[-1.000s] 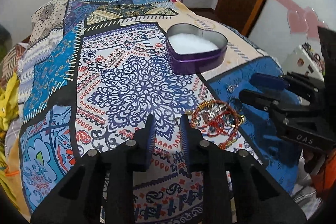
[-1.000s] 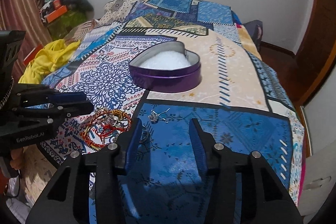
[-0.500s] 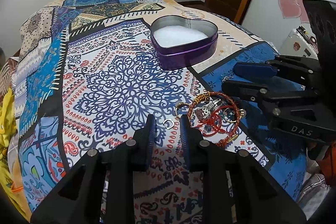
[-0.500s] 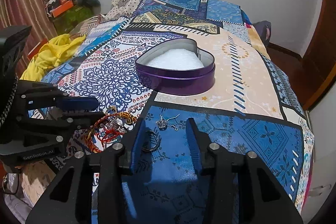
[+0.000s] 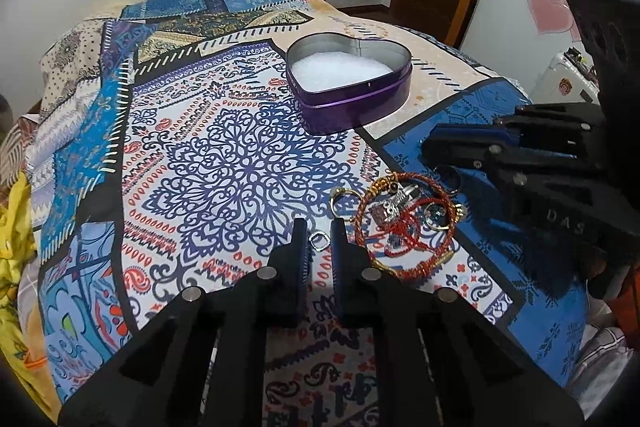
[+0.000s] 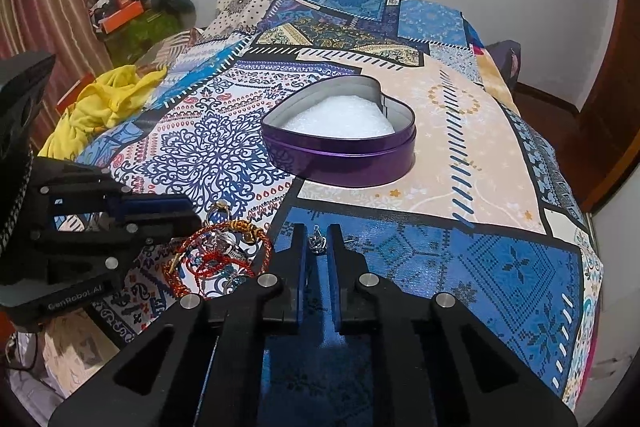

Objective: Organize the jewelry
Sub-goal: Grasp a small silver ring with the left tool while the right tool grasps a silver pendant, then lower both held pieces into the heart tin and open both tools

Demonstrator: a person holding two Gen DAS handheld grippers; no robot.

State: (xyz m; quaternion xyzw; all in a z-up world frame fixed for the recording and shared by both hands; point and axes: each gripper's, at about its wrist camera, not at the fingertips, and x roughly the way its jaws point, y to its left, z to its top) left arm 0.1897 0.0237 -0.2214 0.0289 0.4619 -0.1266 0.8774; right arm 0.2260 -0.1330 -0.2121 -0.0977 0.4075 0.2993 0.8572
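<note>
I had both tongs down at the jewelry on the patterned bedspread (image 5: 224,163).

My left gripper (image 5: 319,227) was closing on a small silver ring (image 5: 318,240); my right gripper (image 6: 317,235) sat pinched on a silver earring (image 6: 317,242). Both pieces looked light, stiff and slippery. Each gripper pointed steeply down, near the tangled bracelets (image 5: 404,223), short of the heart-shaped tin (image 5: 352,107).
</note>
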